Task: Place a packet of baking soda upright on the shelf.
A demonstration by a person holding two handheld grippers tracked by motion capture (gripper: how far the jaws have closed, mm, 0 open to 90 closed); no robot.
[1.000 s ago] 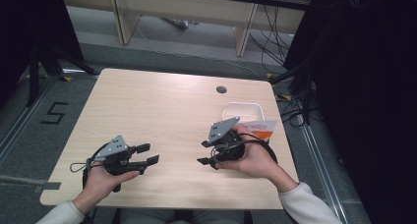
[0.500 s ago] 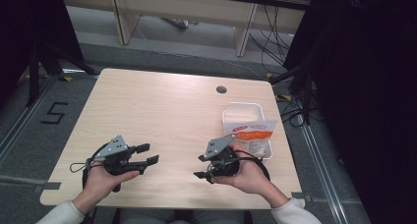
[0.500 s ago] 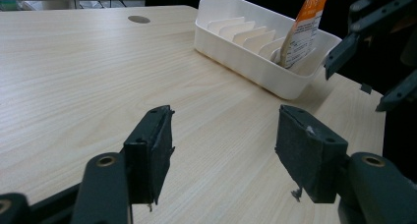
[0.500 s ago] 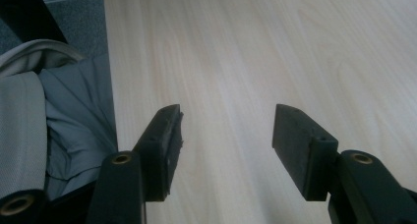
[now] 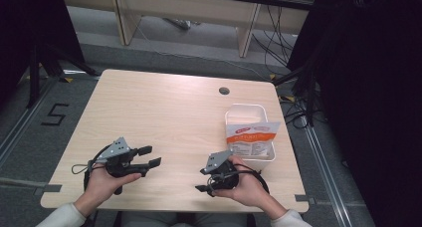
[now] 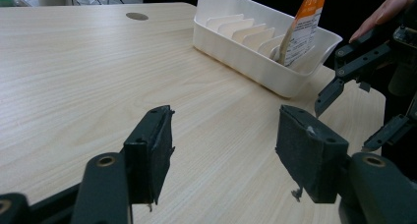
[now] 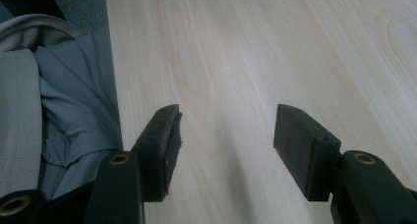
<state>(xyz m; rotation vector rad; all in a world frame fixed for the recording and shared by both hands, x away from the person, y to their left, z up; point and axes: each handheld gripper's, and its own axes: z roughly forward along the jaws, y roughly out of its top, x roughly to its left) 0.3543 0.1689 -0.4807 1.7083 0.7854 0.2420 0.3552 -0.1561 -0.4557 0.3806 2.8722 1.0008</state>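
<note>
A white ribbed tray (image 5: 243, 108) sits at the table's right side, with an orange-and-white packet (image 5: 251, 139) standing upright inside it. My right gripper (image 5: 201, 180) is low over the table near the front edge, left of the tray, pointing left with its jaws open and nothing between them. In the right gripper view the open gripper (image 7: 228, 140) frames only bare wood. My left gripper (image 5: 151, 156) rests at the front left, open and empty. In the left gripper view my left gripper (image 6: 226, 155) faces the tray (image 6: 246, 62), the packet (image 6: 305, 27) and the right gripper (image 6: 351, 81).
The light wooden table (image 5: 164, 112) has a round cable hole (image 5: 224, 91) at the back. The table's edge and grey clothing (image 7: 64, 111) lie close by at the left of the right gripper view. Cables and dark curtains flank the table.
My right gripper has come down and back from beside the tray towards the front edge, which uncovers the packet in the tray. The left gripper has stayed put.
</note>
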